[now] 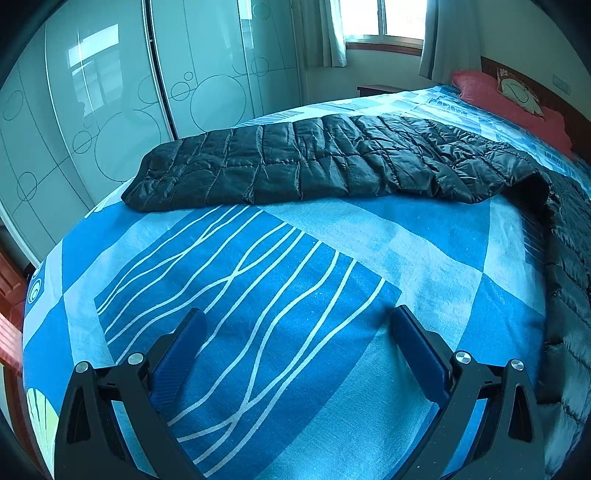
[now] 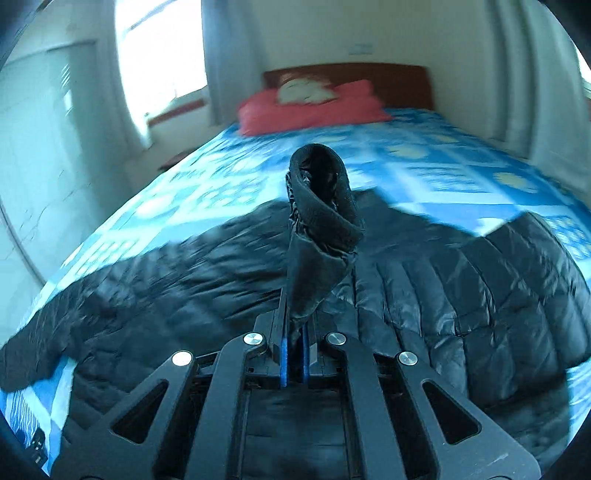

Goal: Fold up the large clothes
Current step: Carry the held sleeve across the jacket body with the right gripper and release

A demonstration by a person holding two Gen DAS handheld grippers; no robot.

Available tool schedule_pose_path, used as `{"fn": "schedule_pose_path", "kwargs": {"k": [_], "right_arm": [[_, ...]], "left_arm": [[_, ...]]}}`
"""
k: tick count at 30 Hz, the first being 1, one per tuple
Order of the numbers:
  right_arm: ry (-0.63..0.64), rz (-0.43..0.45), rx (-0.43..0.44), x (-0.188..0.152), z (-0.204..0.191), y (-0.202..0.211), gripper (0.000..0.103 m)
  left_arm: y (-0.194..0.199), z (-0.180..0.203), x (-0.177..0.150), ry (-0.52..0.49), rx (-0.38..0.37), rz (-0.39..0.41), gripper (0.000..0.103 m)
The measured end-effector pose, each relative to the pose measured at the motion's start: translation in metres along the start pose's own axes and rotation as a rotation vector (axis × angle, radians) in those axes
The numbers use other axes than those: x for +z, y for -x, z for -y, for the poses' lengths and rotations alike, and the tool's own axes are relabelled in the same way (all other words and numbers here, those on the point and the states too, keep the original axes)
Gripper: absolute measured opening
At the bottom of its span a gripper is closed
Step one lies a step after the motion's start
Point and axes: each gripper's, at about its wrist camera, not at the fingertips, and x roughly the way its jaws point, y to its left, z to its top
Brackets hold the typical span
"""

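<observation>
A black quilted puffer jacket [image 1: 314, 162] lies across the blue patterned bed sheet [image 1: 280, 258]; one long sleeve stretches left, and the body runs off the right edge of the left wrist view. My left gripper [image 1: 297, 325] hangs open over bare sheet, nearer than the sleeve, with nothing between its blue pads. In the right wrist view my right gripper [image 2: 294, 314] is shut on a sleeve cuff [image 2: 321, 195] of the jacket, which stands up out of the jaws. The jacket body [image 2: 461, 295] spreads below and to the right. That view is blurred by motion.
A red pillow [image 1: 517, 107] with a patterned cushion lies at the wooden headboard [image 2: 399, 79]. Sliding wardrobe doors [image 1: 110, 110] stand along the left side of the bed. A curtained window [image 1: 384, 22] is at the far wall.
</observation>
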Motion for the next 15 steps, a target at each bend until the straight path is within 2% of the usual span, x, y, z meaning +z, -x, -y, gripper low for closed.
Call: {"fn": "schedule_pose_path", "kwargs": {"k": [7, 10, 15], "right_arm": [[0.095, -0.096, 0.072, -0.018, -0.066, -0.03, 0.005], [0.147, -0.139, 0.072, -0.027, -0.081, -0.041, 0.005], [0.163, -0.219, 0.098, -0.035, -0.088, -0.053, 0.007]], "left_arm": [[0.001, -0.001, -0.001, 0.005, -0.006, 0.006, 0.099], [0.001, -0.002, -0.001, 0.007, -0.008, 0.007, 0.099], [0.001, -0.002, -0.001, 0.006, -0.007, 0.007, 0.099]]}}
